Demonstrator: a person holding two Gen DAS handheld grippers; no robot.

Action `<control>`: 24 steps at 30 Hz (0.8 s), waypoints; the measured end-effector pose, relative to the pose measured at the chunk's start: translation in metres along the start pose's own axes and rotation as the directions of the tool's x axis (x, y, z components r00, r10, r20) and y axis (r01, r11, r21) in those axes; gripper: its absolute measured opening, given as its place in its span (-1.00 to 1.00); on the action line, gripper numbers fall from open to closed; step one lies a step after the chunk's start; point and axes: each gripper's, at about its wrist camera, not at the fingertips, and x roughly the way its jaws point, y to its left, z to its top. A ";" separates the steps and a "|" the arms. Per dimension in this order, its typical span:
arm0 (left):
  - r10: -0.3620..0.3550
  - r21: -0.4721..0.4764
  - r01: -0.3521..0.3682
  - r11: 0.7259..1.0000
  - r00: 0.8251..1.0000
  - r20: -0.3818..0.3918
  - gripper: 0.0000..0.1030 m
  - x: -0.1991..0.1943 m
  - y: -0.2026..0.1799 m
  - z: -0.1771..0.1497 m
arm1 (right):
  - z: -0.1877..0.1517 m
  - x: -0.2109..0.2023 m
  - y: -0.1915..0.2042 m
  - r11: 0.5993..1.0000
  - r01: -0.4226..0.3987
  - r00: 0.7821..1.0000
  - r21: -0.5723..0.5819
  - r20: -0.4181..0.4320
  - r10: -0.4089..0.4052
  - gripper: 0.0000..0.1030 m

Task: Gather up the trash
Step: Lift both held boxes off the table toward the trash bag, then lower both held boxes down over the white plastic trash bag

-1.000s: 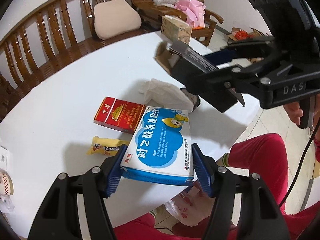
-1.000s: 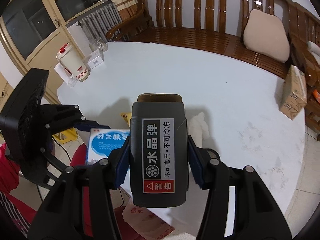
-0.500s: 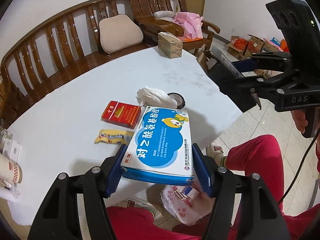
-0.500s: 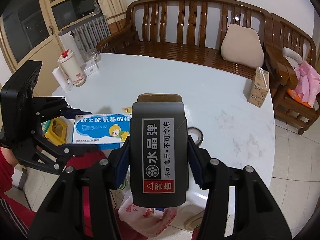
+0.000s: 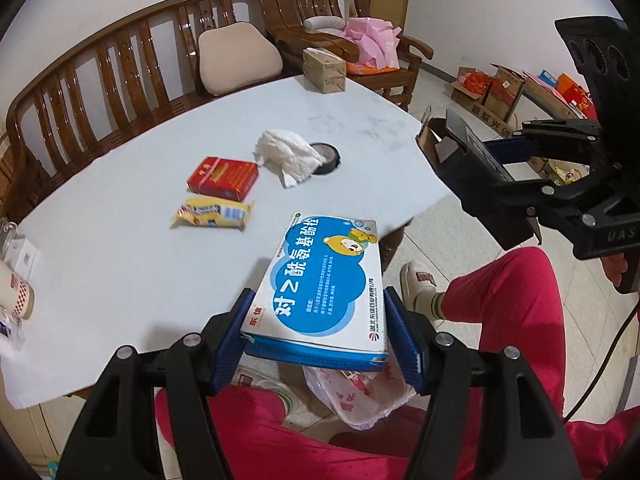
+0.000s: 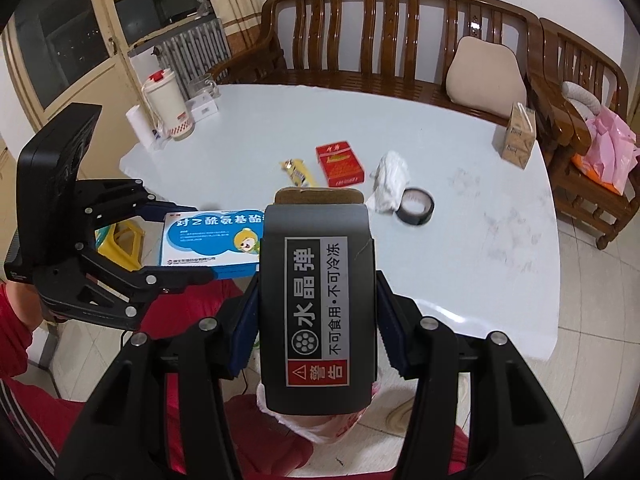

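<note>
left gripper (image 5: pixel 316 336) pinching blue box (image 5: pixel 320 288) | right gripper (image 6: pixel 314 328) clamping dark box (image 6: pixel 316 300) | risk: dropping beside plastic bag (image 5: pixel 360 396), mouth seemingly half hidden

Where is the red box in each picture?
Left wrist view: the red box lies on the table, left of the middle, above the yellow wrapper.
Right wrist view: the red box lies near the middle, just above the dark box held in the right claw.
Shared landmark: the white tissue, lying to the box's right in both views.
</note>
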 end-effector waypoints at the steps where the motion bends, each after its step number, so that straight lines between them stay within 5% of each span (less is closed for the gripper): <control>1: 0.001 0.004 -0.001 1.000 1.000 -0.001 0.21 0.000 -0.003 -0.004 | -0.003 0.000 0.003 1.000 0.000 1.000 0.000 -0.002 0.000 0.02; 12: -0.022 0.007 0.022 1.000 0.999 -0.039 0.21 0.015 -0.026 -0.038 | -0.047 0.004 0.020 1.000 0.003 1.000 0.024 -0.027 -0.002 0.02; 24: -0.083 -0.070 0.072 0.995 0.983 -0.164 0.21 0.085 -0.035 -0.086 | -0.113 0.066 0.007 0.992 0.024 0.990 0.124 -0.142 -0.006 0.02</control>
